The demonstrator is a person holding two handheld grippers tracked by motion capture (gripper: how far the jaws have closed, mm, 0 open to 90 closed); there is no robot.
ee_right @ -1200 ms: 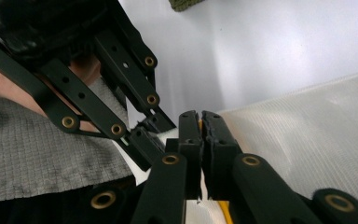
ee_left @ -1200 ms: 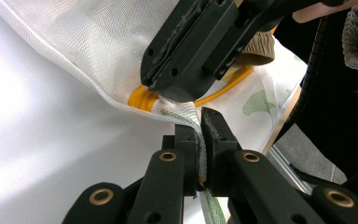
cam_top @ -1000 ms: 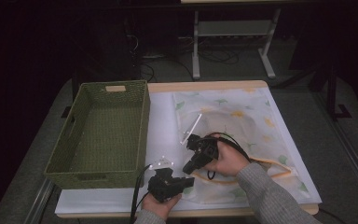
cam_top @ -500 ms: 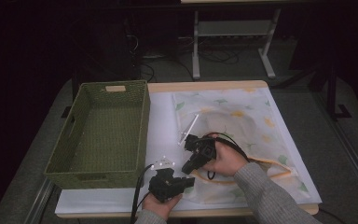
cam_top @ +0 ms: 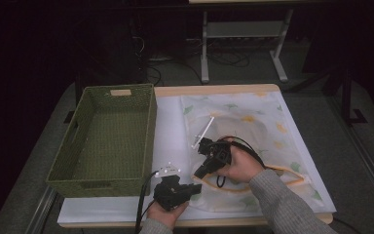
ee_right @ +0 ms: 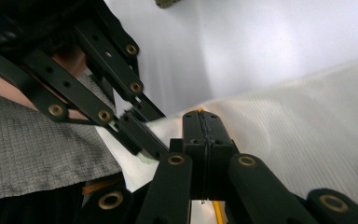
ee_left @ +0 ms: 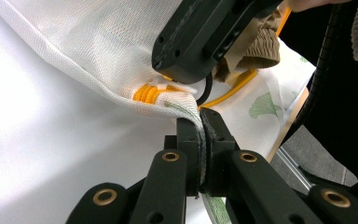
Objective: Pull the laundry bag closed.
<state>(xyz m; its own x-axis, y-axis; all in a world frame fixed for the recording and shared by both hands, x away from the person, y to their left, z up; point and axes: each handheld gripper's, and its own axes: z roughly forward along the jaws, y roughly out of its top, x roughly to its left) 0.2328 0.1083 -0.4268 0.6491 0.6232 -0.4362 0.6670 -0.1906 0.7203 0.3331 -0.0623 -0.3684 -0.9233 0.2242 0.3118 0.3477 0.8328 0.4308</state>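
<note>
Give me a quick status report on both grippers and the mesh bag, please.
Left gripper shut on mesh bag corner. Right gripper shut on its zipper edge. Green basket alongside, not obstructing.

High cam overhead, facing fwd-down; both gripper cams close-up, sharing mesh bag (ee_left: 98, 56) corner.

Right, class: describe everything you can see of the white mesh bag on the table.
The mesh bag is white, fine netting printed with green leaves and yellow shapes, with an orange zip along one edge. It lies flat on the white table, right of the green basket. The left gripper pinches its corner; the right gripper is closed at the zip edge.
</note>
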